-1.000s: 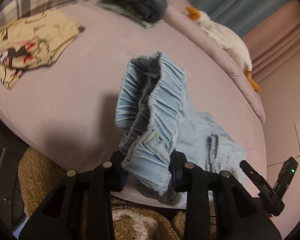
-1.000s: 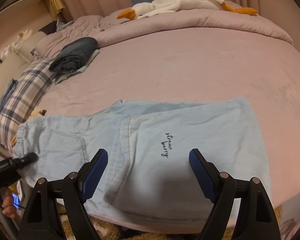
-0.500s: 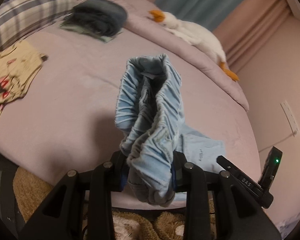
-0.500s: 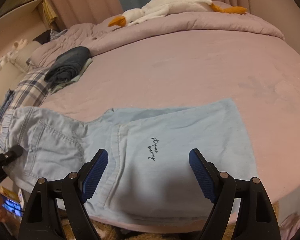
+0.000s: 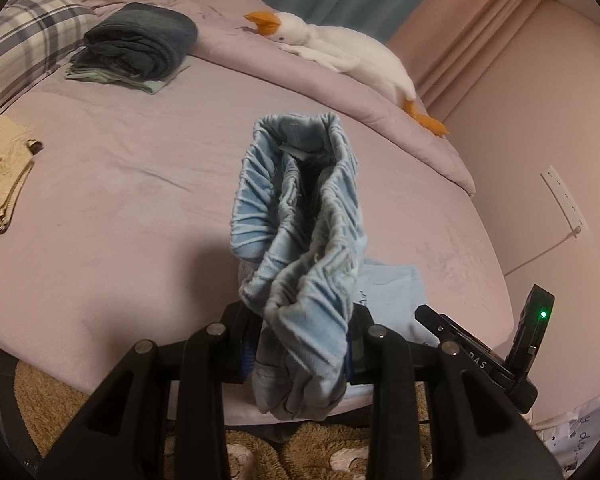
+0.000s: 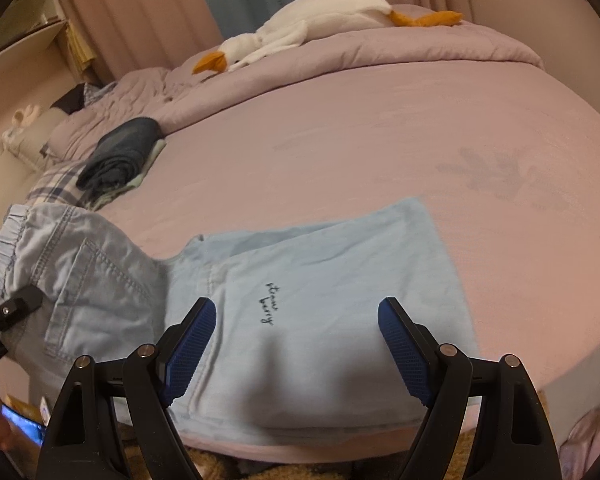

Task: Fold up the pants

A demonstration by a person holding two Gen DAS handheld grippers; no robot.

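Light blue denim pants (image 6: 308, 320) lie on the pink bed, legs folded over each other near the front edge. My left gripper (image 5: 302, 344) is shut on the bunched elastic waistband (image 5: 300, 216) and holds it lifted above the bed. In the right wrist view the waistband end (image 6: 72, 264) is raised at the left, with the left gripper's tip (image 6: 16, 308) at it. My right gripper (image 6: 296, 340) is open and empty, hovering over the folded legs by the small embroidered script. It also shows in the left wrist view (image 5: 480, 360) at the lower right.
A folded dark towel stack (image 5: 140, 48) and a plaid pillow (image 5: 28, 36) lie at the back left. A white plush goose (image 5: 340, 52) lies on the rolled duvet at the back. A cream printed garment (image 5: 0, 176) lies at the left. A brown fluffy rug (image 5: 60, 412) lies below the bed's edge.
My left gripper has lifted the waistband higher and swung right toward the folded legs. The pants have slid left and bunched in the right wrist view. My right gripper stays open.
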